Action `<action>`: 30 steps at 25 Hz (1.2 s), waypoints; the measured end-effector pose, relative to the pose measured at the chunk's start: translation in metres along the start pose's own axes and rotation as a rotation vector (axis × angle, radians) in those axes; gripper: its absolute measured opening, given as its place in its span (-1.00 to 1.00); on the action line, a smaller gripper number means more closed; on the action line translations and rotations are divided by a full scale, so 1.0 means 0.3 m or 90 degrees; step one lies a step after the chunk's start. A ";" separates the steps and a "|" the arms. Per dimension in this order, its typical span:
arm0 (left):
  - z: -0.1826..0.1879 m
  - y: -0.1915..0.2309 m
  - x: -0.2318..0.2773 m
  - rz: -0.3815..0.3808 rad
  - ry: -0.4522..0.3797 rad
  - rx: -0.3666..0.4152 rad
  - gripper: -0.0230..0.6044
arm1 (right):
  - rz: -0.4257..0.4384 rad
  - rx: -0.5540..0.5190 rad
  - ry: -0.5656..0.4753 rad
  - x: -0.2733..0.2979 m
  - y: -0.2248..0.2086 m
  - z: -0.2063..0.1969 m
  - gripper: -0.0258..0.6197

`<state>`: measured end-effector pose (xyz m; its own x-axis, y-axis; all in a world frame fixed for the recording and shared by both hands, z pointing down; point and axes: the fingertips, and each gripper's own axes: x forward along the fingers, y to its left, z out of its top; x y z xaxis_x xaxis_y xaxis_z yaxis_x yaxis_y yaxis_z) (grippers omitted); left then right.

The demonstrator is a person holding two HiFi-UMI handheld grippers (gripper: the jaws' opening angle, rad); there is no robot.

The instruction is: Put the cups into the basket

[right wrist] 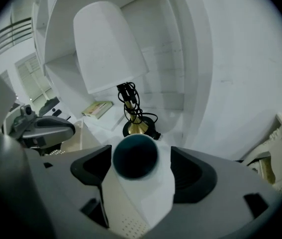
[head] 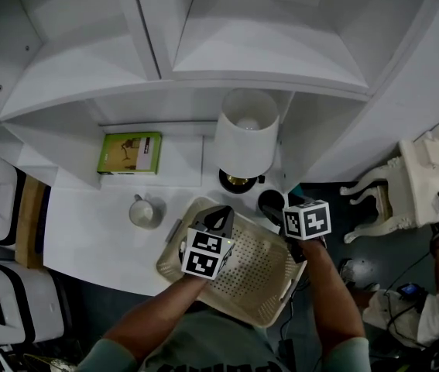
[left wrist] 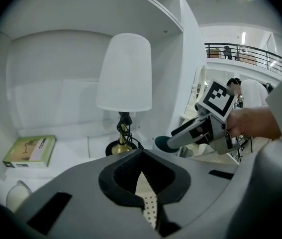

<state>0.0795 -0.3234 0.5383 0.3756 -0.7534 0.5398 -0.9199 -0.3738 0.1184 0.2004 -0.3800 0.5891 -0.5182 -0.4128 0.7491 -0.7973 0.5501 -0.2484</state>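
Two cups stand outside the basket (head: 242,277), which sits on a white counter (head: 87,235) with no cup showing inside it. The handled cup (head: 145,212) stands alone on the counter to the basket's left, near a green book (head: 130,153). The dark-lined cup (head: 272,201) stands upright just beside the basket's far right corner, close to the foot of a lamp (head: 246,142). The right hand-held gripper (right wrist: 141,176) tilts down over this cup with its jaws spread wide, one on each side of the cup's wall. The pads do not appear to squeeze it, so the gripper is released, seemingly lined up to take hold. The left hand-held gripper (left wrist: 146,195) is clenched on the basket's far rim, with the perforated wall pinched between its pads. This is probably to keep the light basket from sliding while a cup is brought over the edge.
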 end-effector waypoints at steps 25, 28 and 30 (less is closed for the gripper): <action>0.004 -0.016 -0.012 0.000 -0.003 -0.002 -0.90 | -0.017 -0.152 0.153 0.128 0.033 -0.047 0.27; 0.005 -0.020 -0.016 -0.006 -0.005 0.000 -0.90 | -0.034 -0.159 0.148 0.120 0.027 -0.043 0.26; 0.005 -0.021 -0.020 -0.011 -0.006 0.002 -0.90 | -0.045 -0.162 0.139 0.108 0.024 -0.033 0.26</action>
<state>0.0833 -0.3172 0.5329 0.3920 -0.7523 0.5295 -0.9132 -0.3880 0.1247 0.1811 -0.3823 0.6177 -0.3634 -0.3061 0.8799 -0.7115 0.7010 -0.0499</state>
